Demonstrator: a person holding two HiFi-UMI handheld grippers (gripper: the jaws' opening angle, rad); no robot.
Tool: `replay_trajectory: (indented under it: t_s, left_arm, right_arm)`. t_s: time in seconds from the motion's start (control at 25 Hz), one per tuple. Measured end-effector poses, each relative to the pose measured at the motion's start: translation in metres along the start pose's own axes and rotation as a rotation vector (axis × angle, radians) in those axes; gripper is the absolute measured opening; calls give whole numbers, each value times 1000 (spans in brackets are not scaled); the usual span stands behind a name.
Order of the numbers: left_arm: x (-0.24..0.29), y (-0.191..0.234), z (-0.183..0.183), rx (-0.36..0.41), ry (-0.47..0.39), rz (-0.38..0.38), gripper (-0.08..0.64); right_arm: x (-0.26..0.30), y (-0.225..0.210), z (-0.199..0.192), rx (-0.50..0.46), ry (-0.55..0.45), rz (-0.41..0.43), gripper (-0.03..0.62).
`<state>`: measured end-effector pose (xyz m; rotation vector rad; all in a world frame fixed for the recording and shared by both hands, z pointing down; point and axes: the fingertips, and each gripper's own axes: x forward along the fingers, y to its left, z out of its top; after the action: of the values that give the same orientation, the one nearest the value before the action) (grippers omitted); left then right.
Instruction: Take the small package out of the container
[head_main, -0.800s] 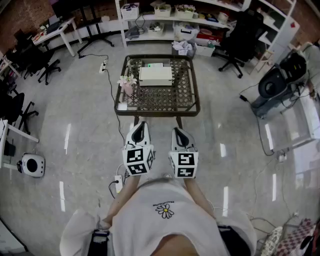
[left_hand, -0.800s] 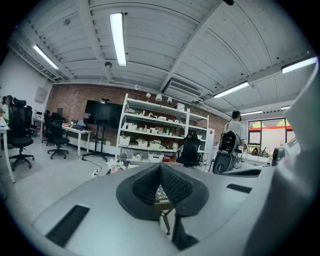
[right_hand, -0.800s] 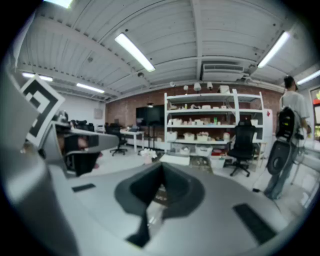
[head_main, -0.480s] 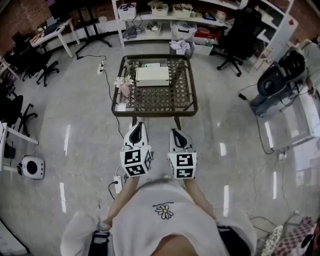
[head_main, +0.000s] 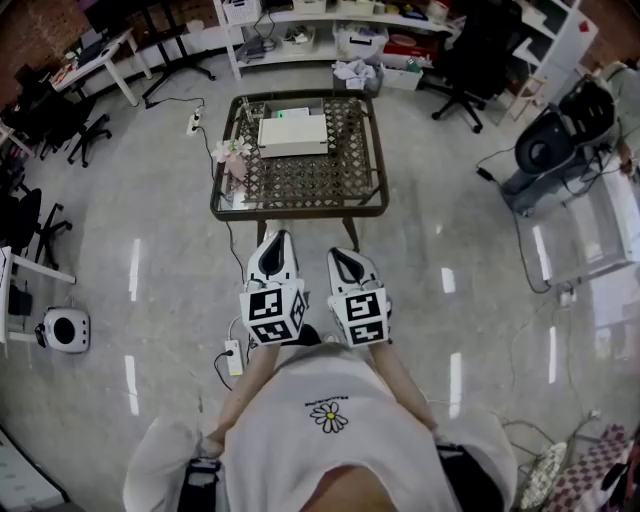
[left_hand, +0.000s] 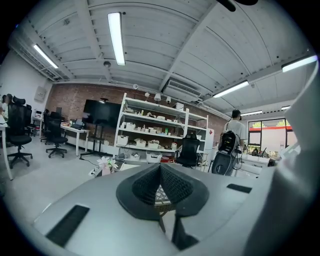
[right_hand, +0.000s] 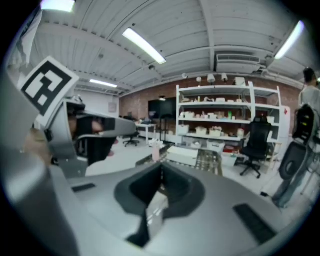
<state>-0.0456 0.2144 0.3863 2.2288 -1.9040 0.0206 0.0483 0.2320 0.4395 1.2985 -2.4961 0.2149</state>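
Right, 2 claws are up in front of the person, side by side and well short of the desk (head_main: 300, 212). The left claw (head_main: 277, 243) is clenched, its 2 dark pads pressed together in its own view with nothing between them. The right claw (head_main: 340, 258) is clenched as well, pads meeting along 1 line and gripping nothing. Each carries 1 marker cube, so 2 cubes, the left cube (head_main: 273, 313) and the right cube (head_main: 358, 316), sitting just beside each other above the person's white shirt (head_main: 330, 420).

Now the desk: 1 low one with a lattice top, standing on the glossy floor (head_main: 150, 250) ahead of both claws. On its far half lies 1 white container (head_main: 293, 133), flat and rectangular. Near the desk's left edge stands 1 small pot of pale flowers (head_main: 231, 152), apart from the container. The small package cannot be made out from here.

Down on the floor there is 1 power strip (head_main: 234, 358) by the person's left side, and 1 round white device (head_main: 64, 330) far off to the left.
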Motion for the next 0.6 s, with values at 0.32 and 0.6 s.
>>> replay_trajectory:
  t_s: [0.32, 0.6]
  left_arm:
    - [34, 4, 1, -10, 2, 9, 23]
    - [102, -2, 3, 7, 4, -76, 23]
  right_arm:
    - [12, -28, -1, 22, 0, -12, 32]
    - [53, -69, 10, 46, -7, -76, 32]
